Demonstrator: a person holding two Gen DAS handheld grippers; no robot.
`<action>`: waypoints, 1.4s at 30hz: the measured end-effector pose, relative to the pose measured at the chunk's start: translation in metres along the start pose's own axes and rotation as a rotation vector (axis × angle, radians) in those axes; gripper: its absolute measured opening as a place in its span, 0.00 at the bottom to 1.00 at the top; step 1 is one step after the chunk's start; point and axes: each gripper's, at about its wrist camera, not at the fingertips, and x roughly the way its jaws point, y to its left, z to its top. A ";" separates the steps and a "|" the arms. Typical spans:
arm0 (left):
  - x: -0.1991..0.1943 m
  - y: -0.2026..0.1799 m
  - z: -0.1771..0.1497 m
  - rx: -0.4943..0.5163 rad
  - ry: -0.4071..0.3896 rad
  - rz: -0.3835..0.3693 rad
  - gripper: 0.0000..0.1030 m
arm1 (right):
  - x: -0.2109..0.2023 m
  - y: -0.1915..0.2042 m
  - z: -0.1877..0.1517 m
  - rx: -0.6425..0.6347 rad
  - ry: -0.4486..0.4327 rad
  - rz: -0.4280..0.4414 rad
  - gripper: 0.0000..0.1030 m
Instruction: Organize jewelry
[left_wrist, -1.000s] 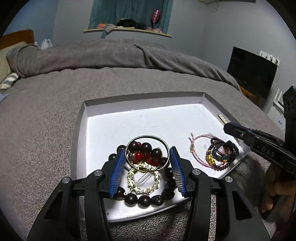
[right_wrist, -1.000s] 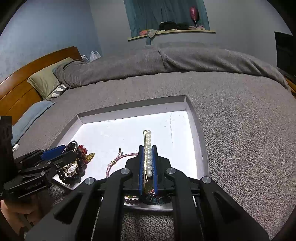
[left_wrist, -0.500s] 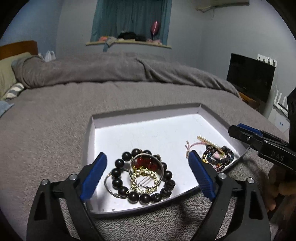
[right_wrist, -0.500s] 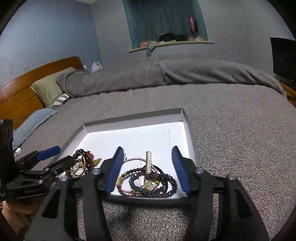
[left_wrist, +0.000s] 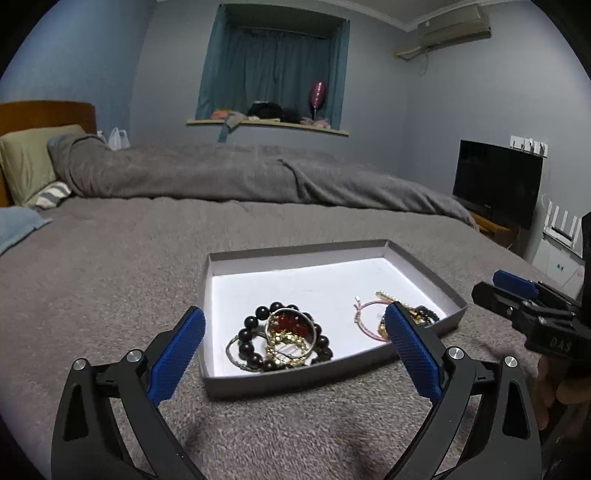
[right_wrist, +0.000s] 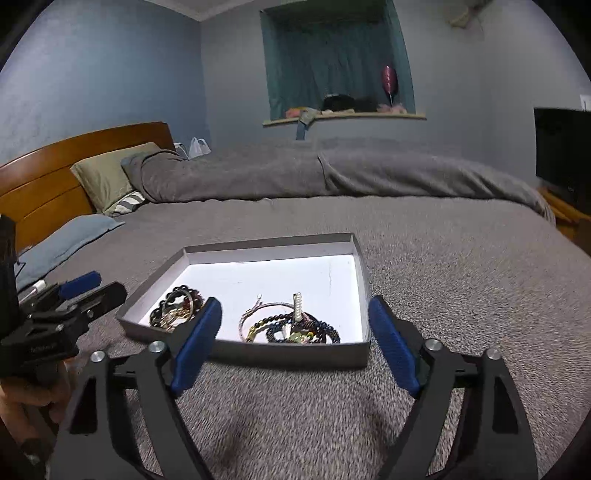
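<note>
A shallow grey tray (left_wrist: 295, 382) with a white floor lies on the grey bedspread; it also shows in the right wrist view (right_wrist: 295, 356). At its left lies a pile of a dark bead bracelet, a silver bangle, red beads and a gold clip (left_wrist: 284, 338) (right_wrist: 177, 308). At its right lie a pink cord bracelet, dark bead bracelets and a pearl hair clip (left_wrist: 373, 321) (right_wrist: 297, 314). My left gripper (left_wrist: 295, 350) is open and empty, held back in front of the tray's near edge. My right gripper (right_wrist: 295, 343) is open and empty, also short of the tray.
The tray sits on a wide bed (left_wrist: 110, 258) with a rolled grey duvet (left_wrist: 240, 177) and pillows (right_wrist: 107, 177) behind. A television (left_wrist: 495, 181) stands at the right. A window ledge (right_wrist: 343, 114) holds small items.
Both grippers opened, letting go of the bangle pile and the pearl clip, which now lie in the tray. Both grippers pulled back and up from the tray.
</note>
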 end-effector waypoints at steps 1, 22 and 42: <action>-0.003 -0.002 -0.001 0.001 -0.004 -0.001 0.94 | -0.005 0.003 -0.002 -0.011 -0.006 0.003 0.81; -0.033 -0.024 -0.029 0.034 -0.040 0.038 0.95 | -0.032 0.003 -0.029 -0.041 -0.056 0.001 0.90; -0.037 -0.025 -0.031 0.034 -0.054 0.053 0.95 | -0.035 0.007 -0.031 -0.069 -0.073 0.005 0.93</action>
